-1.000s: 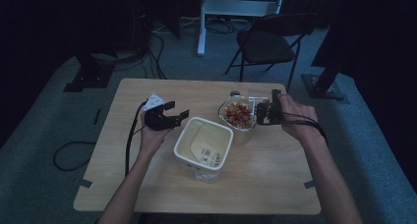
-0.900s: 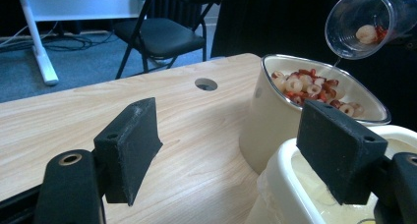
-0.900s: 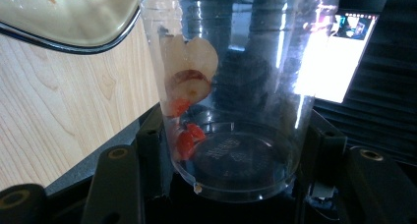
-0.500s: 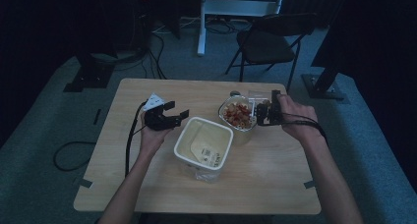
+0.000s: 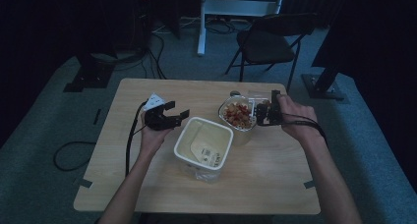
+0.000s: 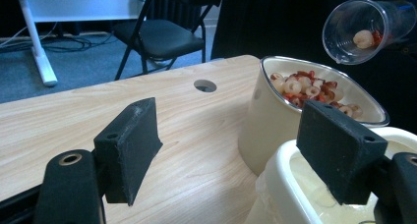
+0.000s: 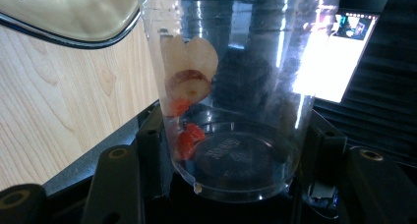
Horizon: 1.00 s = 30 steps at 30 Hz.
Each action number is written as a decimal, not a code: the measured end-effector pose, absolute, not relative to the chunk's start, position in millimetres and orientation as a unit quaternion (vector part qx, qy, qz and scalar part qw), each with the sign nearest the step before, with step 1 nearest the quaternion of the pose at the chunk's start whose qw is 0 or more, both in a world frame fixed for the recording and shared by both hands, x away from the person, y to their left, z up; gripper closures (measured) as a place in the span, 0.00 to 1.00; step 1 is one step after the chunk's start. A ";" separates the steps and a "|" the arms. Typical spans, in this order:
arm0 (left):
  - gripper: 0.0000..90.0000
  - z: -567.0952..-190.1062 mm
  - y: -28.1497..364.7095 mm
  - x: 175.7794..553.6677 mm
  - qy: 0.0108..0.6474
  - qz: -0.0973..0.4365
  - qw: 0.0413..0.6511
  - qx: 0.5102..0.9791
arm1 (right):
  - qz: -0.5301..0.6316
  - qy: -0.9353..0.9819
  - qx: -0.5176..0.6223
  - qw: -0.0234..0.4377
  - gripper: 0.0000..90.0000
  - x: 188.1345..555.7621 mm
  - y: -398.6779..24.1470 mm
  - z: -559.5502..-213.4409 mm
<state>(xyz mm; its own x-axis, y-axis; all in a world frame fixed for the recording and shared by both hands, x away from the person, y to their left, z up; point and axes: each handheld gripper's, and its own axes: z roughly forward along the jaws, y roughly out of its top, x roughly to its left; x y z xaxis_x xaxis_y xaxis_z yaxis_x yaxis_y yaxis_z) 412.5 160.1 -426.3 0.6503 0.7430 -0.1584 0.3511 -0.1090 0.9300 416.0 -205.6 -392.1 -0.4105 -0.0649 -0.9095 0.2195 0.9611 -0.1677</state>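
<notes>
Clear plastic cup [image 7: 231,101] is clamped near its base in the right gripper [image 5: 268,112], jaws closed on it. Right gripper view gives us the inside: a few cereal pieces [image 7: 189,81] stuck to the wall, pale rings and red bits. Left gripper view shows what that one can't: the cup [image 6: 366,30] tipped on its side, mouth aimed down over the cereal bowl [image 6: 275,121], which is nearly full. High view puts the bowl [image 5: 239,120] at the table's [image 5: 275,184] right-centre, touching or just beside the white square tub [image 5: 203,143]; too dim there to say which. Left gripper [image 5: 167,117] sits left of the tub, jaws wide open, nothing between them. In its own view one jaw overlaps the tub's rim [image 6: 282,160].
</notes>
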 end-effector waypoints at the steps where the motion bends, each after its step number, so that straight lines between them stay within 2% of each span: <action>1: 0.27 -426.4 160.2 412.5 0.379 0.178 0.551 0.722 | -0.131 0.830 0.046 0.540 0.47 415.6 -205.8 -393.0; 30: 0.27 -427.9 158.2 413.9 0.378 0.173 0.553 0.722 | -0.131 0.828 0.040 0.543 0.47 413.9 -204.2 -398.4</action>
